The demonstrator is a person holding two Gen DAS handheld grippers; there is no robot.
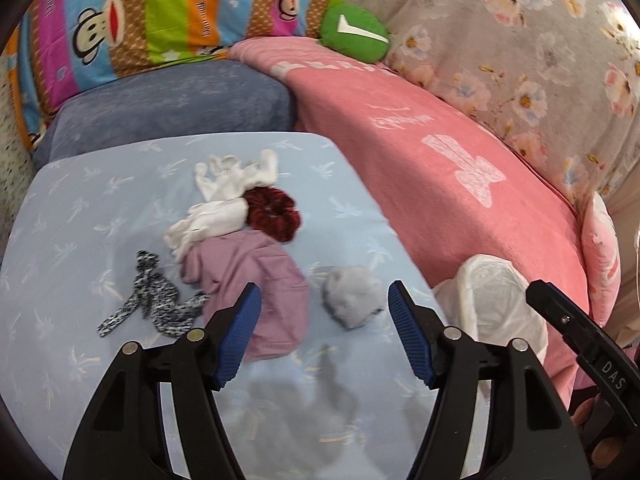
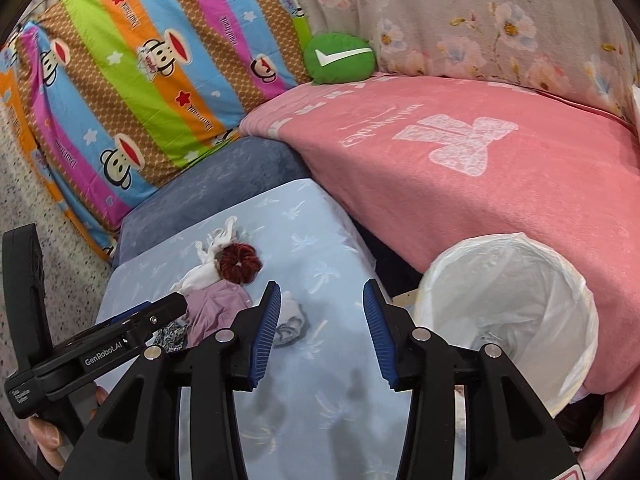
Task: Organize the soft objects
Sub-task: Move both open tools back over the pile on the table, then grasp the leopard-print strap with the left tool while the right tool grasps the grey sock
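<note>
While both grippers hover above the pale blue palm-print cushion point(image 1: 80, 208), neither holds anything: the left gripper point(image 1: 325, 334) has its blue-padded fingers point(image 1: 240, 336) spread wide apart, and the right gripper point(image 2: 320, 332) is likewise spread with nothing between its fingers point(image 2: 266, 332). On the cushion lie the soft things: a pair of white gloves point(image 1: 224, 192) touching a dark red scrunchie point(image 1: 274, 214), a mauve cloth point(image 1: 256, 280) just below them, a black-and-white speckled hair tie point(image 1: 154, 300) to the cloth's left, and a crumpled grey sock point(image 1: 352, 294), apart from the pile, just ahead of the left fingers. A round bin lined with a white plastic bag point(image 2: 516, 312) stands beside the cushion on the right, against a pink blanket point(image 1: 440, 184). A green check-mark plush point(image 2: 340, 62) rests farther back.
</note>
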